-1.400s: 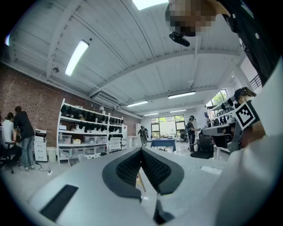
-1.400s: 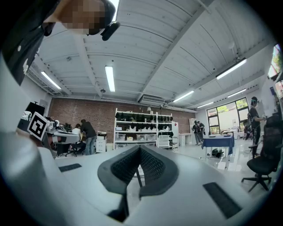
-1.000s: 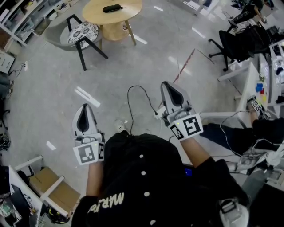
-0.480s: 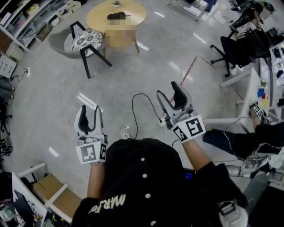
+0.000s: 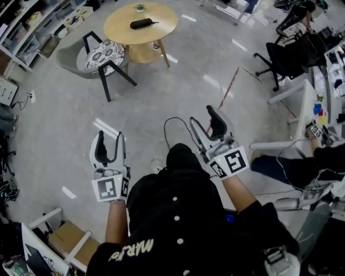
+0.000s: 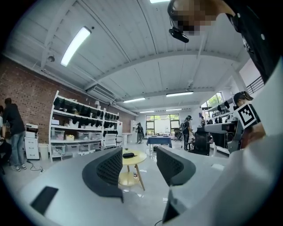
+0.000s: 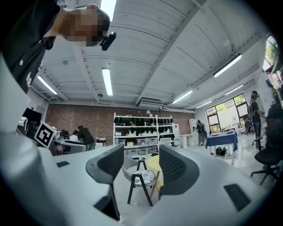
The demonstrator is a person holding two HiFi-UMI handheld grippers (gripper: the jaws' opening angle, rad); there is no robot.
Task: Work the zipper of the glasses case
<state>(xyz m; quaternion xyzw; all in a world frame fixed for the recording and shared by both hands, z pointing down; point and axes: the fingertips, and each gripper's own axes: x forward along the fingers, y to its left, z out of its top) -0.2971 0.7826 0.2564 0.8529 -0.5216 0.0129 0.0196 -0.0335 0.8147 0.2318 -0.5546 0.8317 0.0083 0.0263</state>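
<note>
The glasses case is black and lies flat on top of a round wooden bench at the far side of the room. Nothing touches it. A small thing sits at the far edge of the bench, too little for me to make out. A bottle stands on the low shelf under the top. Just left of the bench is a grey chair with a spotty cushion.

Between the bench and me is a wide grey floor. A thin black cable lies on it near me. A red line runs along it on the right.

I hold my left claw out level on the left. Its jaws have just been opening and now stand wide apart, with nothing between them. Looking along it, I see the bench and the case far off in the gap.

I hold my right claw out level on the right. Its jaws have just been opening too, and they stand wide apart and empty. In its gap I see the chair, far off.

Both claws are well apart from the case.
</note>
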